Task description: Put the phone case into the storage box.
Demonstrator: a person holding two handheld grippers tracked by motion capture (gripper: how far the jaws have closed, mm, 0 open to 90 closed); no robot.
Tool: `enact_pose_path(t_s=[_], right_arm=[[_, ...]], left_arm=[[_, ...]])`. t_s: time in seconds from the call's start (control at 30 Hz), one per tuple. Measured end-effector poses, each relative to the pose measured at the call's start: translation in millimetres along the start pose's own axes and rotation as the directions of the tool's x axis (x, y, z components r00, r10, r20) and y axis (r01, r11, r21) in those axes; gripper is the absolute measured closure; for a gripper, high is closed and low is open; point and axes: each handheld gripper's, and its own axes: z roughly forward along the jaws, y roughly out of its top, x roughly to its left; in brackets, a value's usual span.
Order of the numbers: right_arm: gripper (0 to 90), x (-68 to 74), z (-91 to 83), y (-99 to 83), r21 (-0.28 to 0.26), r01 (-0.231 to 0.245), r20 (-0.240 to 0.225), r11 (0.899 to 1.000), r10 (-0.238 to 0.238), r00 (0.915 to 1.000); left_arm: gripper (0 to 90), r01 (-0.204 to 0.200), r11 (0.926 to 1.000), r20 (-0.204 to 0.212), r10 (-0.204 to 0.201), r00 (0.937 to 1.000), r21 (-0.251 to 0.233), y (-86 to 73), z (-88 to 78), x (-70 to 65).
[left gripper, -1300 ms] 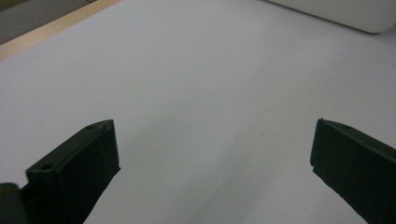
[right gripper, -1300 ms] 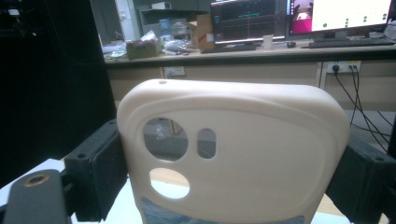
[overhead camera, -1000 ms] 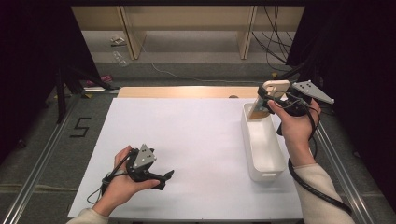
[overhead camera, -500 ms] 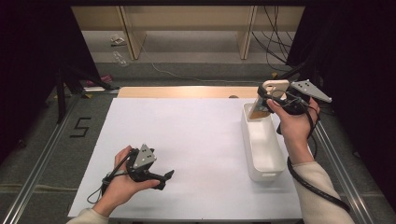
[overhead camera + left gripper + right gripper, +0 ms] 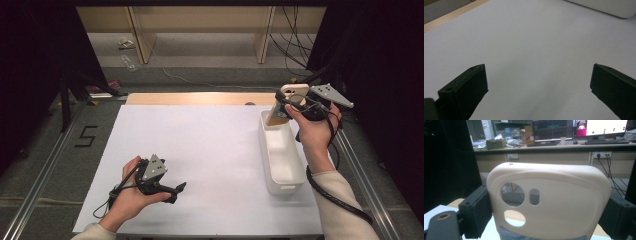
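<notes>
- High view, from the left: the left gripper (image 5: 176, 191) lies low over the white counter (image 5: 210, 150) near its front-left part, held in the person's left hand (image 5: 131, 197), and points to the right across the sheet.
- Left gripper view: its two black jaws stand wide apart with nothing but bare white counter between them; a corner of the white bin (image 5: 604, 6) shows at the top right.
- High view, further right: the long white bin (image 5: 281, 152) sits on the right side of the counter, its long axis running from front to back.
- Above the far end of the bin, the right gripper (image 5: 281, 106) is clamped on a cream phone case (image 5: 285, 102), which hangs in the air clear of the bin.
- The phone case stands nearly upright, its long axis tilted slightly, with the camera-hole end up and the lower end toward the bin's far end.
- Right gripper view: the pads (image 5: 477, 212) press on the two long edges of the phone case (image 5: 549, 205); the camera holes sit upper left and the rounded top edge faces up.
- Compared with a second ago, both hands, the phone case and the bin sit where they were, and the grip looks unchanged.
</notes>
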Motion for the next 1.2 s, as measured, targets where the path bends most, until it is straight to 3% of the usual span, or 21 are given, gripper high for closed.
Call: enact_pose_path(t_s=[1.2], right_arm=[[12.7, -2.7, 14.0, -1.4, 0.007, 0.012, 0.018, 1.000, -0.012, 0.9998]], left_arm=[[0.7, 0.001, 1.0000, 0.000, -0.001, 1.0000, 0.000, -0.2, 0.0, 0.2]])
